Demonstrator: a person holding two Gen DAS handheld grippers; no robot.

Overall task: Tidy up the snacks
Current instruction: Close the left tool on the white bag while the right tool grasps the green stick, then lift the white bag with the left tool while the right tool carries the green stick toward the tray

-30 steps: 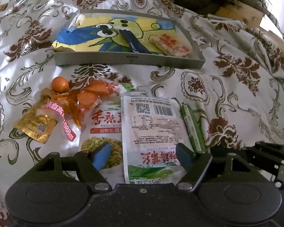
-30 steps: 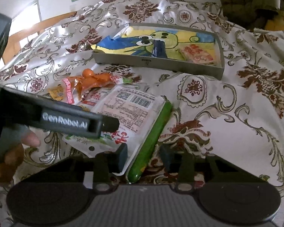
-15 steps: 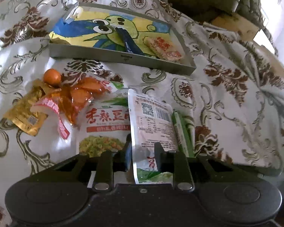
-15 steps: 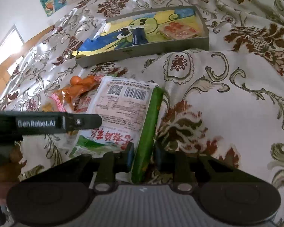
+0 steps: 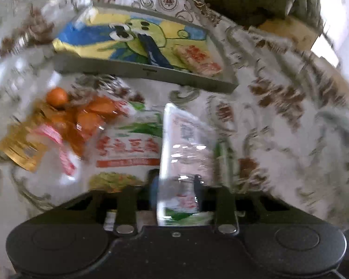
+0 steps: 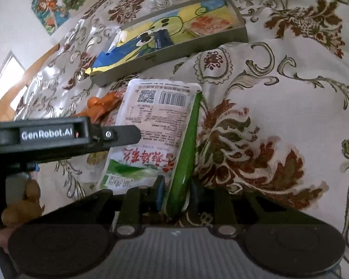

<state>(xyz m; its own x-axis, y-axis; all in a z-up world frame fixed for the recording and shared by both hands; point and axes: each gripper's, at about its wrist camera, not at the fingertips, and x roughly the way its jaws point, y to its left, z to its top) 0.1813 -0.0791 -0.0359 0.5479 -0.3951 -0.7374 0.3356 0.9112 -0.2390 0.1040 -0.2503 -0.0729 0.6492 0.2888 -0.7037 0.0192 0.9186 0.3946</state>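
Right wrist view: right claw (image 6: 174, 191) pinches the green stick (image 6: 186, 148)'s near end; a thin hold may let it swivel. Left claw (image 5: 174, 186) grips the white pouch (image 5: 186, 148) edge-on; it could flop or drag neighbouring packets. Far ahead, the tray (image 6: 181, 46) waits on the bed.

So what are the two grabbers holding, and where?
The left gripper pinches the white packet by its near bottom edge. The right gripper pinches the green stick by its near end.
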